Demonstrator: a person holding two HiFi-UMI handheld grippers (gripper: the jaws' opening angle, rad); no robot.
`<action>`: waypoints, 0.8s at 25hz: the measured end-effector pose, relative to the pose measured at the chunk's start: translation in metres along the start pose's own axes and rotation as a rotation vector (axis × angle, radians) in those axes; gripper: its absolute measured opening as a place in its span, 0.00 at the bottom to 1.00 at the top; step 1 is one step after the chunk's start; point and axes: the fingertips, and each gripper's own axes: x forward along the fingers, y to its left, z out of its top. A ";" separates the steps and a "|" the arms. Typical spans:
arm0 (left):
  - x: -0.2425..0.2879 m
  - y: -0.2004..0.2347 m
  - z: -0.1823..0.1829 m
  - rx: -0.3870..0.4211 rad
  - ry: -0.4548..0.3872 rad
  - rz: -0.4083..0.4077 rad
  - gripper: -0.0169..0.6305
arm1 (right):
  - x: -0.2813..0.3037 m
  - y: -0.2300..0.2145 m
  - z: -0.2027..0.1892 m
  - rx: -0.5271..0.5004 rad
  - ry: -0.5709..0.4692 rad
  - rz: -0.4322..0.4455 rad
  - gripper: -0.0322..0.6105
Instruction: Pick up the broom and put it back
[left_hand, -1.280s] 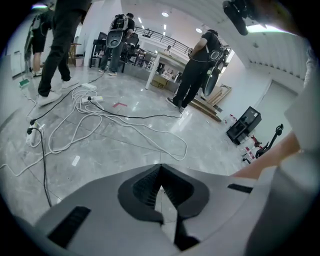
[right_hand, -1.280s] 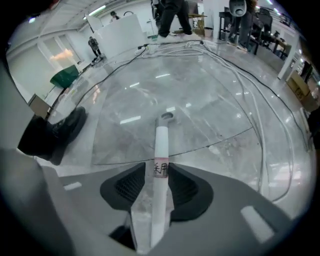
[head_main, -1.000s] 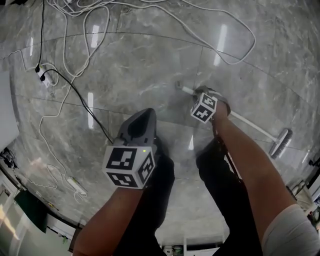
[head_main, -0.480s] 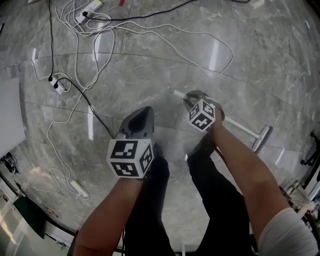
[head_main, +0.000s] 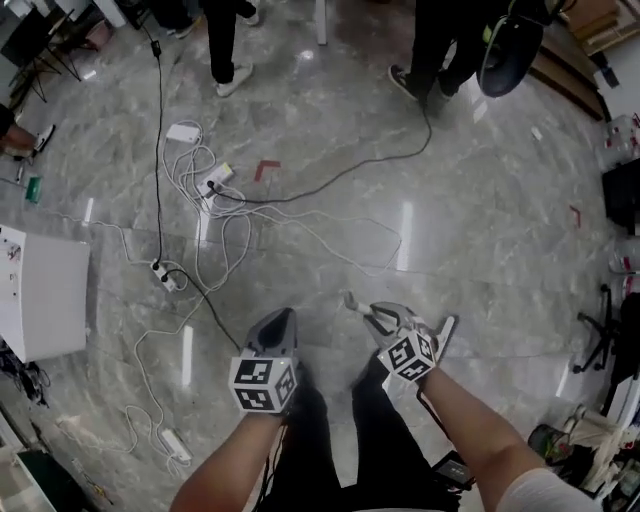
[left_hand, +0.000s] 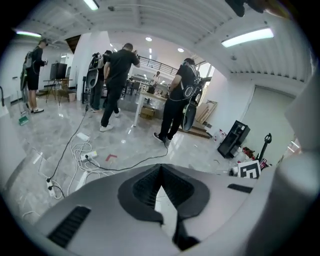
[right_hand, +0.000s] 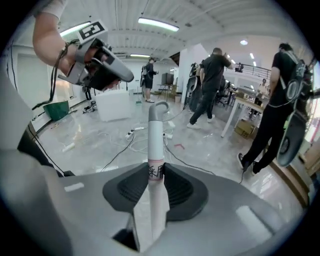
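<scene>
The broom is a white pole (right_hand: 155, 150) with a grey hooked cap (right_hand: 159, 107) and a label band where the pads meet it. My right gripper (right_hand: 155, 172) is shut on this pole, and its jaws have closed slightly tighter within the last second. In the head view the pole (head_main: 352, 302) sticks out to the left of my right gripper (head_main: 378, 318), well above the floor; the broom head is hidden. My left gripper (head_main: 276, 326) hangs beside it, jaws together, empty. In its own view the left gripper (left_hand: 161, 168) has its tips touching.
White and black cables with power strips (head_main: 205, 185) sprawl over the grey marble floor ahead. A white box (head_main: 40, 290) stands at the left. People (head_main: 225, 40) stand at the back by tables. A black chair (head_main: 610, 330) is at the right.
Both grippers have risen far from the floor. The broom, which lay on the floor with the right gripper on its handle, now hangs in the air in that gripper.
</scene>
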 end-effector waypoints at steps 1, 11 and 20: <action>-0.016 -0.013 0.017 0.013 -0.008 -0.003 0.03 | -0.030 -0.004 0.016 0.013 -0.025 -0.022 0.20; -0.156 -0.124 0.124 0.112 -0.070 -0.036 0.03 | -0.247 -0.023 0.137 0.200 -0.269 -0.174 0.19; -0.234 -0.199 0.193 0.192 -0.192 -0.120 0.03 | -0.369 0.007 0.283 0.236 -0.513 -0.150 0.19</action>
